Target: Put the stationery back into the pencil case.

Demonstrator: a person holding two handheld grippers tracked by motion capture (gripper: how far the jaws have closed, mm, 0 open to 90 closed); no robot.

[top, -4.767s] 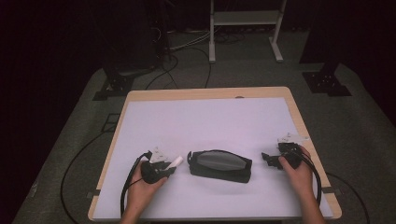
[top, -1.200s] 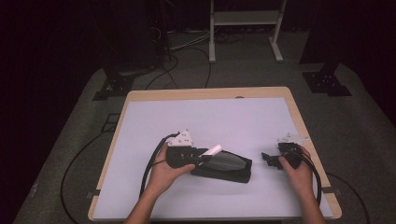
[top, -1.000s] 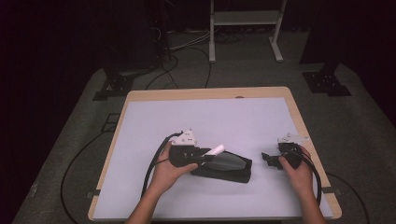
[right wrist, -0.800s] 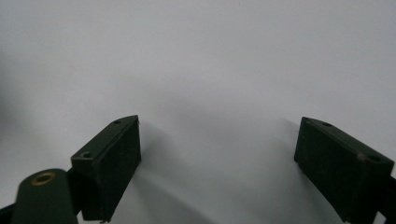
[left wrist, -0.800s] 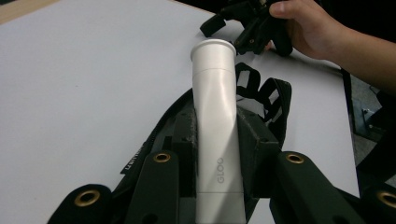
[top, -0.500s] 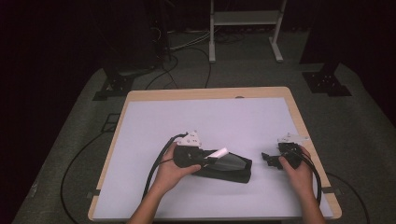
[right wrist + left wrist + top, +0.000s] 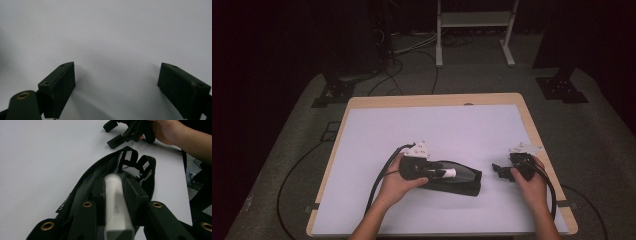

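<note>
L gripper (image 7: 439, 173): held over open black pouch, fingers clamped on white stick; same gripper in left gripper view (image 7: 115, 202), stick pinched betw. the two black pads, tip pointing to 12 o'clock into pouch mouth.
White stick (image 7: 447, 173): slim, white, squared end nearest cam; front part blurred in left gripper view (image 7: 115, 205); lies above pouch opening, whether touching the lining can't tell.
Pouch (image 7: 462, 180): black, zip-type, lying flat on counter at approx 6 o'clock of counter centre; zip side open, elastic loops visible inside (image 7: 136, 161); small label w/ white lettering on edge, unreadable.
R gripper (image 7: 502, 171): resting at approx 4 o'clock on counter, just beside pouch's right end, not touching it; fingers apart, wide gap, bare white surface betw. them in right gripper view (image 7: 117, 90); also seen farther off at 1 o'clock in left gripper view (image 7: 120, 132).
L hand (image 7: 399, 182): wrapped round L gripper, forearm in from 6 o'clock.
R hand (image 7: 529, 177): on R gripper, near counter's right edge.
Counter (image 7: 437, 125): white top, wood rim.
Cables (image 7: 379, 180): black, trailing from each gripper toward 6 o'clock.
</note>
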